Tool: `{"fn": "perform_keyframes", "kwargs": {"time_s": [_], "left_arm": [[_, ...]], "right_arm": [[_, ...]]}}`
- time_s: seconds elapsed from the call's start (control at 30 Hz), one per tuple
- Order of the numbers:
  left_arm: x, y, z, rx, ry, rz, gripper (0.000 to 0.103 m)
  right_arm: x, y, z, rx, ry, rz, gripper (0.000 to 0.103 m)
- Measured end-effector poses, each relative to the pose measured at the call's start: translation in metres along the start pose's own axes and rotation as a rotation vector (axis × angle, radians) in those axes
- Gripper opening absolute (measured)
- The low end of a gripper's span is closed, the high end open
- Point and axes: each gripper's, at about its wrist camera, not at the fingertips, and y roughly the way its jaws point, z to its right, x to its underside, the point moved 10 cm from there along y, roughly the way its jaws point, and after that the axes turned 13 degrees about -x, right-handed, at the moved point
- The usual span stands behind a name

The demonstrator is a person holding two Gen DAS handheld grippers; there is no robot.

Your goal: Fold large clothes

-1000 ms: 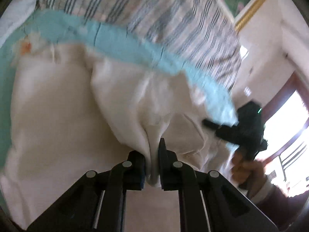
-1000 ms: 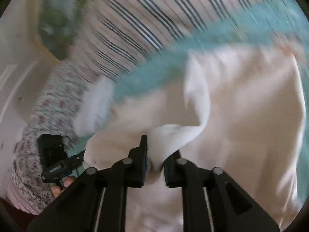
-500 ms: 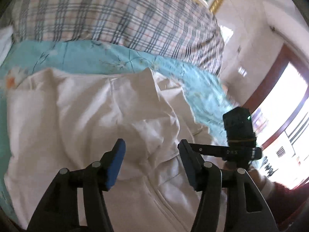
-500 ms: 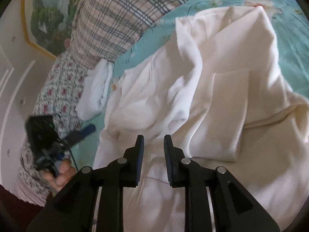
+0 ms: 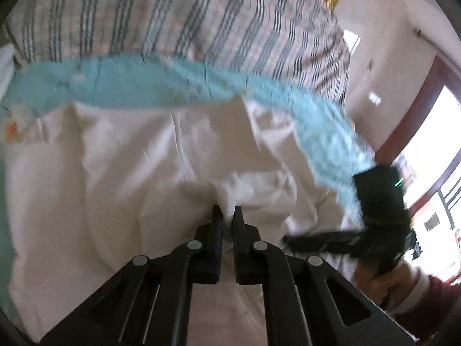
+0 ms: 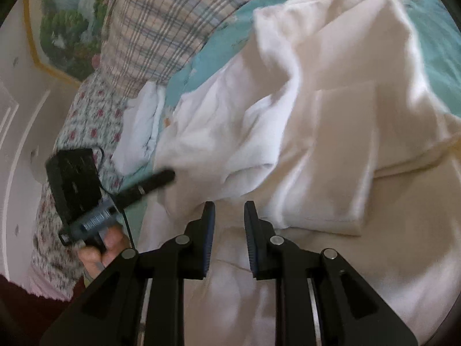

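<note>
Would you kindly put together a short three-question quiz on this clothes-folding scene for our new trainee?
1. True or false: the left gripper is shut on a pinch of the cream garment.
2. The right gripper is: A) gripping the plaid pillow, B) open above the garment, C) out of view.
3. What colour is the sheet beneath the garment?

Key: 1 true; 2 B; 3 light blue.
</note>
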Motion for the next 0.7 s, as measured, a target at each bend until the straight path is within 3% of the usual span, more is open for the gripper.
{"fn": "perform_keyframes", "kwargs": {"time_s": [0.1, 0.17, 0.23, 0.37, 0.43, 0.53, 0.63, 0.7], "left_arm": [[-0.017, -0.023, 0.002, 0.046, -0.021, 0.046, 0.004], [-0.020, -0.032, 0.006, 0.073, -0.018, 0.057, 0.004], [-0.014, -0.030, 0.010, 0.068, 0.003, 0.041, 0.004], [0.009, -0.016, 0.016, 0.080, 0.010, -0.015, 0.004], [0.023, -0.005, 0.020, 0.100, 0.013, -0.055, 0.004], [0.046, 0.011, 0.026, 0.110, 0.022, -0.123, 0.006], [0.065, 0.013, 0.024, 0.104, 0.008, -0.175, 0.008], [0.068, 0.000, 0.016, 0.105, -0.021, -0.158, 0.014]], "right_arm": [[-0.004, 0.029, -0.005, 0.014, -0.032, -0.074, 0.021], [-0.021, 0.044, 0.001, 0.061, -0.037, -0.068, 0.021], [-0.051, 0.043, 0.008, 0.074, -0.023, 0.033, 0.021], [-0.105, -0.001, 0.014, 0.107, -0.016, 0.318, 0.021], [-0.106, -0.017, 0.016, 0.112, -0.022, 0.348, 0.022], [-0.083, -0.028, 0.040, 0.253, 0.018, 0.266, 0.026], [-0.062, -0.052, 0.050, 0.248, 0.078, 0.298, 0.026], [-0.058, -0.068, 0.047, 0.254, 0.071, 0.338, 0.026]]}}
